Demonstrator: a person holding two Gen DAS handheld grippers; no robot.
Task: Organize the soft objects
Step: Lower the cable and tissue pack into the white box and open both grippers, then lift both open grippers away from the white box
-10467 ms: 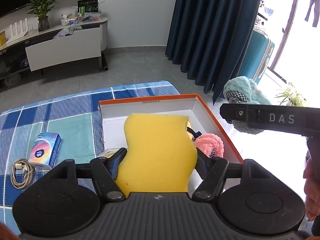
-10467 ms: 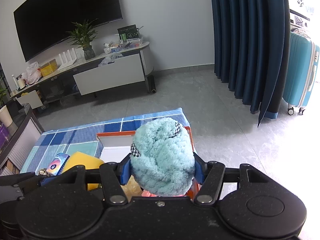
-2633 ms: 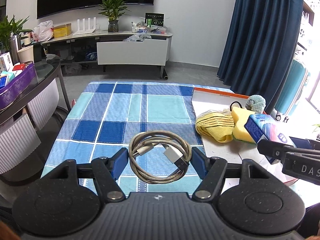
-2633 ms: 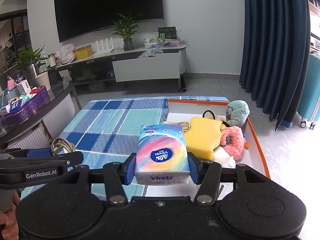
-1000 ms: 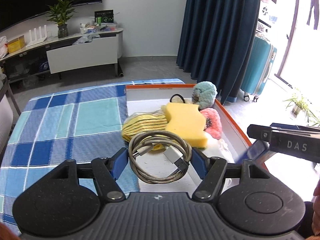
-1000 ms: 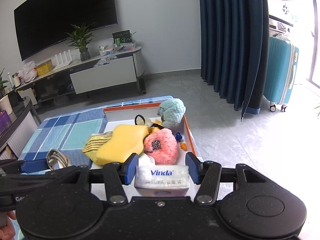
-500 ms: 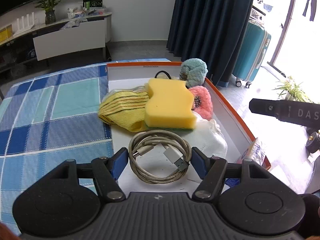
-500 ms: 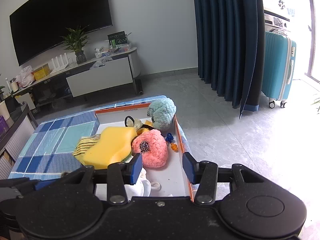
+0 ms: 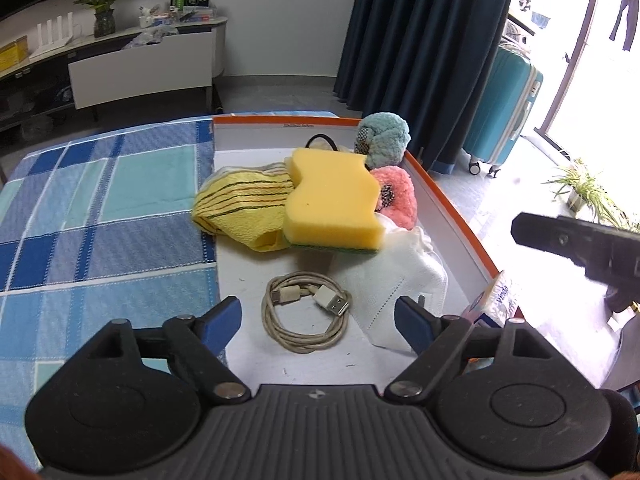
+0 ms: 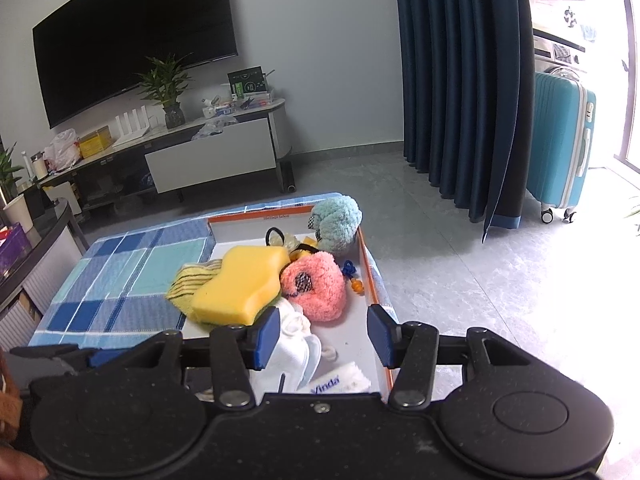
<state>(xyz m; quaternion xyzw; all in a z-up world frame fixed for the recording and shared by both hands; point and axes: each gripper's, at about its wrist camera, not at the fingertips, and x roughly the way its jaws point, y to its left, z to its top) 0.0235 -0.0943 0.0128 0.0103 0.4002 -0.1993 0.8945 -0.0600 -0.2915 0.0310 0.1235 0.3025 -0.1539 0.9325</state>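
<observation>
Both empty: left tool just spread wide around cable, right tool half-open; could snag cable lifting out of box.

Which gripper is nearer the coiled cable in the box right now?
Left. The left gripper hangs directly over the coiled cable, jaws just opened wide and clear of it. The right gripper sits off near the box's other long edge, above the tissue pack.

text: "Vinda" | on: tissue pack | place: box near corner (other print too small)
</observation>
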